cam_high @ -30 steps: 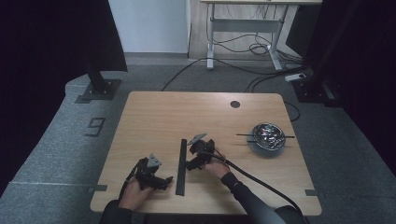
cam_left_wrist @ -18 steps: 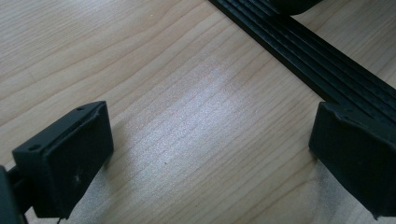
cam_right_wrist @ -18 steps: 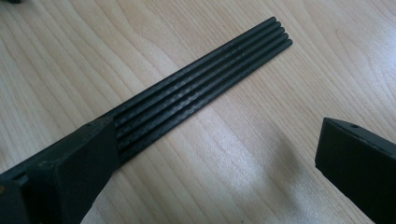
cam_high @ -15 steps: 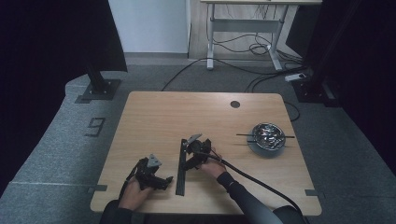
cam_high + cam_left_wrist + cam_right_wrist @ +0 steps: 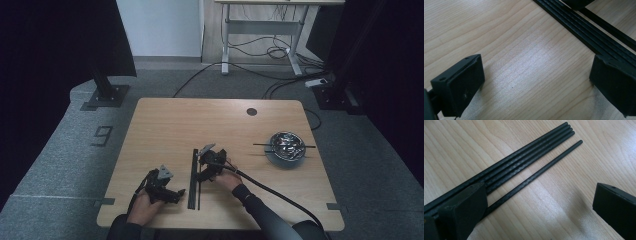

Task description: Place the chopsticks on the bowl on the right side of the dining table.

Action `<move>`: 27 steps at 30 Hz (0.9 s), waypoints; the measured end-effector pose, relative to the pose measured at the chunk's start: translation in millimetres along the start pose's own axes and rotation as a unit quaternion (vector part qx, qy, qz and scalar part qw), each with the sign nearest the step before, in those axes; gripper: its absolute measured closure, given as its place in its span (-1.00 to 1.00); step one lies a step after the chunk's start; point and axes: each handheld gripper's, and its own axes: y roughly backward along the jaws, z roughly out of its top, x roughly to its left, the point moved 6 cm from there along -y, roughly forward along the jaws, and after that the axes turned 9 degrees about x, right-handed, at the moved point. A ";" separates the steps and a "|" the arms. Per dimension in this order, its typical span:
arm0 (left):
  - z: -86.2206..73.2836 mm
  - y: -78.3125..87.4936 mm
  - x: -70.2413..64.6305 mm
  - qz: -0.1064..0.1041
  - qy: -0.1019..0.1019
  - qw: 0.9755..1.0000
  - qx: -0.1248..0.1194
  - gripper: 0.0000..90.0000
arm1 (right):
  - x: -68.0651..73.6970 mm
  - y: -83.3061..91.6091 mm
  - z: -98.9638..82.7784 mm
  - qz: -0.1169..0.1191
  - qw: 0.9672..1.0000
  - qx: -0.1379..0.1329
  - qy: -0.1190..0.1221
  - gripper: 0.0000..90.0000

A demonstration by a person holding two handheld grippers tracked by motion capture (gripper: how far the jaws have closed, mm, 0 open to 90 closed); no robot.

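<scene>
Several thin black rods (image 5: 194, 179) lie in a tight bundle near the table's front edge, running front to back. In the right gripper view the bundle (image 5: 524, 160) has one single rod (image 5: 541, 170) lying apart beside it. My right gripper (image 5: 539, 195) stands open low over the wood, its left jaw above the rods; in the high view the right gripper (image 5: 204, 170) sits just right of the bundle. My left gripper (image 5: 172, 192) rests left of the bundle, open (image 5: 536, 72), with bare wood between its jaws and the rods (image 5: 584, 32) beyond its right jaw.
A metal bowl (image 5: 286, 145) with shiny contents stands at the right of the wooden table (image 5: 200, 125), and a thin black rod (image 5: 260, 145) lies across it. A round dark hole (image 5: 251, 111) is near the far edge. A cable (image 5: 270, 192) trails from the right gripper.
My right gripper has shifted a little to the left, closer to the rods. The left gripper has stayed where it was.
</scene>
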 end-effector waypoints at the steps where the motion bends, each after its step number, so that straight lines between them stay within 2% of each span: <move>1: 0.0 0.0 0.0 0.000 0.000 1.000 0.000 -1.00 | -0.2 0.2 -0.3 0.000 1.000 0.001 0.000 -1.00; 10: 0.1 -0.1 -0.2 0.000 0.000 1.000 -0.001 -1.00 | -3.8 3.8 -8.4 0.002 1.000 0.003 0.000 -1.00; 18: 0.1 -0.1 -0.2 0.000 0.000 1.000 -0.001 -1.00 | -12.9 8.7 -22.2 0.008 1.000 0.002 -0.009 -1.00; 27: 0.1 -0.1 -0.2 0.000 0.000 1.000 -0.001 -1.00 | -14.8 15.3 -36.7 0.012 1.000 0.001 -0.013 -1.00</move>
